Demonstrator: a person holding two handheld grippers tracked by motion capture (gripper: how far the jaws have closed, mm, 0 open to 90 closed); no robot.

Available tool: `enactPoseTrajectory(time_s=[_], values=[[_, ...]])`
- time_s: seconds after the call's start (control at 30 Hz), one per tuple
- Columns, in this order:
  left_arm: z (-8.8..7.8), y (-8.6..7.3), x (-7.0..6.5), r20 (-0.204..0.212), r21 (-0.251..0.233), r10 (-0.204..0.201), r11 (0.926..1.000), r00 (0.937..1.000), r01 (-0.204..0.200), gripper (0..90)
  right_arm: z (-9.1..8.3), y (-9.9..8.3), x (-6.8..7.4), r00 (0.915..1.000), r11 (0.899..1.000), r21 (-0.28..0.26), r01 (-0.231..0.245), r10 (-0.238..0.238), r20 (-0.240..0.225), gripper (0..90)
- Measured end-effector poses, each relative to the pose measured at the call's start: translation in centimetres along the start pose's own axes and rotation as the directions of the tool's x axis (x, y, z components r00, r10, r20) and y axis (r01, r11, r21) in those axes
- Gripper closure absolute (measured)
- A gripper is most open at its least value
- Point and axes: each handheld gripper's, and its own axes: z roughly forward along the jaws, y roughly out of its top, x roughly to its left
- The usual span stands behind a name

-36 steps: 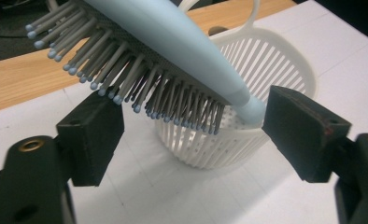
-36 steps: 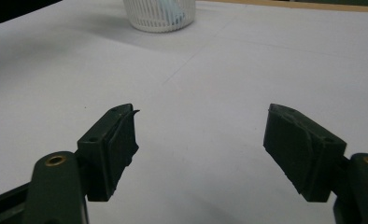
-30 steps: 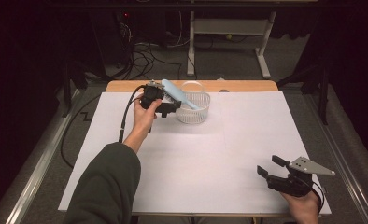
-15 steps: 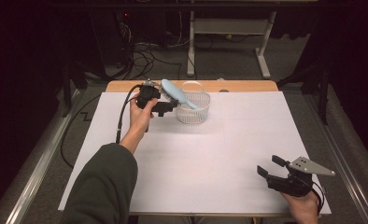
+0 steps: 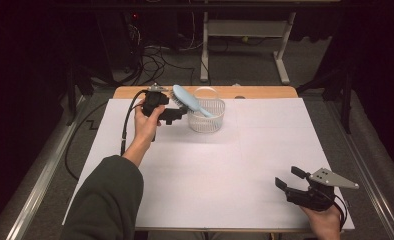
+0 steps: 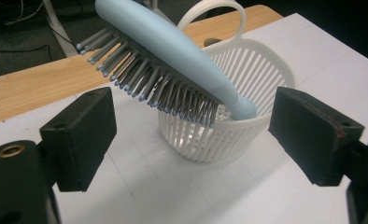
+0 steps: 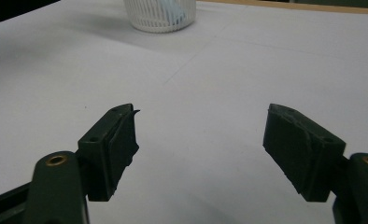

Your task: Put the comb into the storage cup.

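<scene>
The hairbrush [image 5: 189, 100] leans handle-down in the basket [image 5: 206, 116] near the table's [image 5: 265, 150] far edge. Left gripper [image 5: 177, 114], jaws wide, has backed away slightly. Right gripper [image 5: 289, 178] stays gaping over bare near-right paper.

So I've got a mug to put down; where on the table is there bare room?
Bare white cover runs from the basket down to the right gripper, and along the right edge. It is crowded at the far left, where the left gripper sits by the basket and brush.
</scene>
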Motion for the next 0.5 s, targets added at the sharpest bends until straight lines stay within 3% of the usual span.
enactPoseTrajectory(time_s=[0.5], values=[[-2.1, -0.6, 0.2, -0.003, -0.041, 0.006, 0.9991, 1.0, -0.007, 16.0, 0.0, 0.0, 0.0, 1.0, 1.0, 0.0, 0.002, -0.002, 0.002, 26.4]])
